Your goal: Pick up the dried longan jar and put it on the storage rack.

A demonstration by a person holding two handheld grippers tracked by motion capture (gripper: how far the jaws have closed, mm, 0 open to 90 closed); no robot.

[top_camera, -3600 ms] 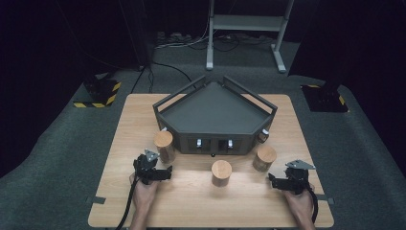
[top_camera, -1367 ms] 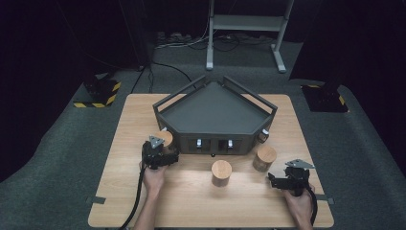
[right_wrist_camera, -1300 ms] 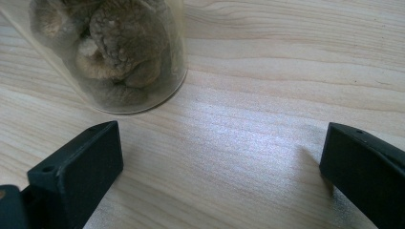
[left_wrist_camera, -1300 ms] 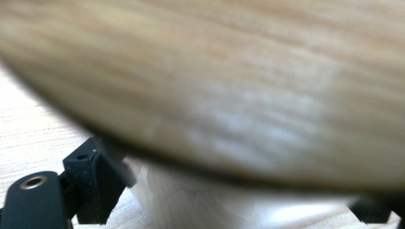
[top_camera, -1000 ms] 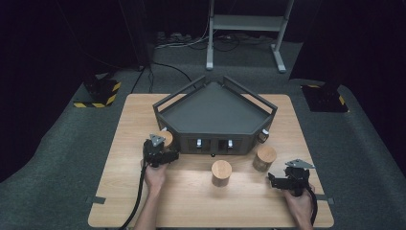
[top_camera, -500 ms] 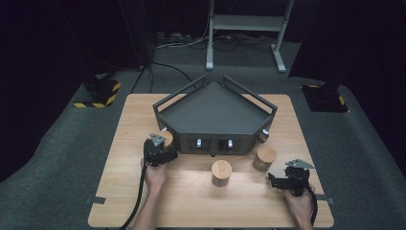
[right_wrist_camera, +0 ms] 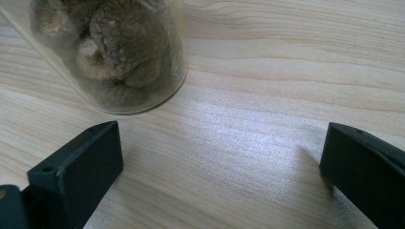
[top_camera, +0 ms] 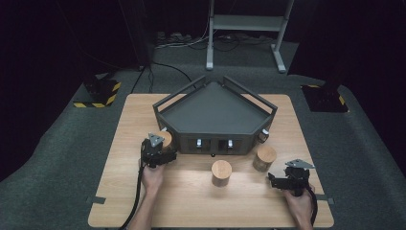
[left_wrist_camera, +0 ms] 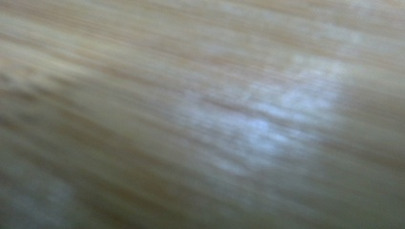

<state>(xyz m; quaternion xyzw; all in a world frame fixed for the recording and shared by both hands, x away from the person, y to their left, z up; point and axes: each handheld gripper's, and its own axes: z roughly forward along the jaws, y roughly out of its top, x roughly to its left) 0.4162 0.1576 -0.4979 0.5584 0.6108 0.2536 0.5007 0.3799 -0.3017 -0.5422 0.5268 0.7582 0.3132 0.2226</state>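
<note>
Three wooden-lidded jars stand in front of a dark grey five-sided tray (top_camera: 215, 112). My left gripper (top_camera: 163, 149) is at the left jar (top_camera: 166, 138), shut on it and covering part of it. The left gripper view is a close blur of pale wood grain (left_wrist_camera: 200, 114). The middle jar (top_camera: 221, 172) stands free. My right gripper (top_camera: 276, 180) rests on the table near the right jar (top_camera: 265, 158). In the right gripper view that gripper (right_wrist_camera: 219, 167) is open, its jaws wide over bare wood. The clear jar (right_wrist_camera: 119, 52) of dried brown pieces stands just beyond its left jaw.
The wooden table (top_camera: 134, 115) sits on dark carpet. The tray has raised rails and small metal knobs (top_camera: 198, 142) on its front wall. A metal stand (top_camera: 244, 21) and cables lie on the floor behind the table.
My left hand has moved forward from the table's front to the left jar and has stayed there for the last second. The right hand has not moved.
</note>
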